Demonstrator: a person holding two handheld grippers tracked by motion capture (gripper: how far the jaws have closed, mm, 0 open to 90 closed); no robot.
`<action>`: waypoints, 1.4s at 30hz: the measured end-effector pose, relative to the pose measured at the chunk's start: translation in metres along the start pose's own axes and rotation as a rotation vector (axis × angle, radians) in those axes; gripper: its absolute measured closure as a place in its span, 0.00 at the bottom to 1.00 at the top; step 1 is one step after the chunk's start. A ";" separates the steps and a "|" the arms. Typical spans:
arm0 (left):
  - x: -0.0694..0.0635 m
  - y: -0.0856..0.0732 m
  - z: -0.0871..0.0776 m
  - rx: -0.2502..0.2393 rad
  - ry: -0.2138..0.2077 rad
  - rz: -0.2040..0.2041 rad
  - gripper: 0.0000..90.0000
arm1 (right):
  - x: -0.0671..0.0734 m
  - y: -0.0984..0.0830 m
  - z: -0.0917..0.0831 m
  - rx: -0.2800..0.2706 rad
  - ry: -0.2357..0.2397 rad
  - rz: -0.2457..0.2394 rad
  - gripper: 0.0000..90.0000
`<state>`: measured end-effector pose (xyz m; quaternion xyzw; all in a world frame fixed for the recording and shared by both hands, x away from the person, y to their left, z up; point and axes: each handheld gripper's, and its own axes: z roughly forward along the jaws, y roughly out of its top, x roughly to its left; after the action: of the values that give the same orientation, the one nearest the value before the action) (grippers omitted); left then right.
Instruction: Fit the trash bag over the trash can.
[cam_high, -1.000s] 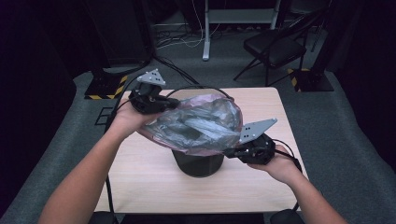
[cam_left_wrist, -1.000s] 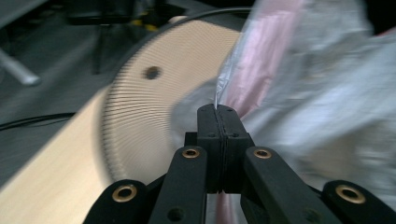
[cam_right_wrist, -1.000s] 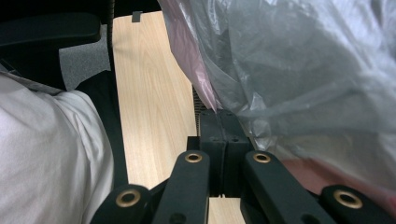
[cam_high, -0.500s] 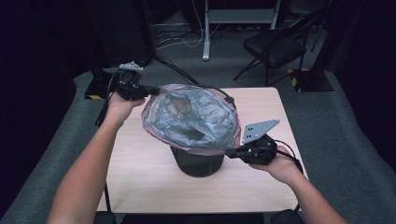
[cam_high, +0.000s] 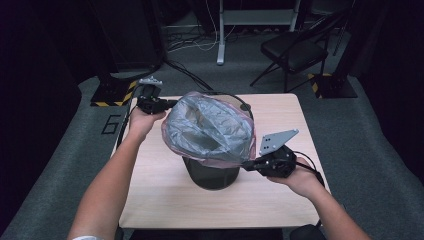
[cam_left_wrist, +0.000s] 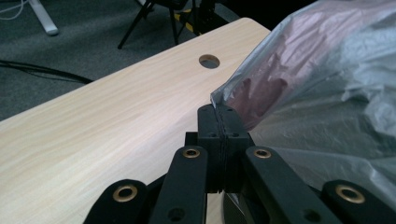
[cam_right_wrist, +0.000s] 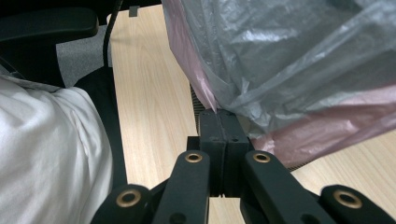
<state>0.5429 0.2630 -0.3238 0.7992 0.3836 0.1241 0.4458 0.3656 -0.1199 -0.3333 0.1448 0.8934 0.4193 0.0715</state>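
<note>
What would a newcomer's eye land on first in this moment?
The big translucent plastic bag, grey with a pinkish rim, stretched open in mid-air above the dark bin at the middle of the wooden table. The left gripper pinches its rim at the far left, the right gripper at the near right, both jaws shut on the film.

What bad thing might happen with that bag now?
The thin plastic bag is stretched between the left claw and right claw, each pinching only its edge, so it might tear or slip free. The bag also hangs off-centre over the black bin, so it might miss the rim.
</note>
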 end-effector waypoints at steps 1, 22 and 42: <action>0.000 -0.001 0.000 -0.001 0.000 -0.001 0.99 | 0.000 0.000 0.000 0.002 0.000 0.000 1.00; -0.008 0.013 -0.067 -0.049 0.106 0.032 0.51 | 0.011 0.018 -0.049 -0.111 -0.037 0.043 0.61; -0.060 0.002 -0.060 0.004 -0.104 0.101 0.42 | -0.073 0.048 -0.036 -0.167 -0.256 0.238 0.48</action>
<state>0.4713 0.2564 -0.2791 0.8238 0.3192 0.1039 0.4567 0.4353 -0.1402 -0.2735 0.2950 0.8156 0.4759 0.1460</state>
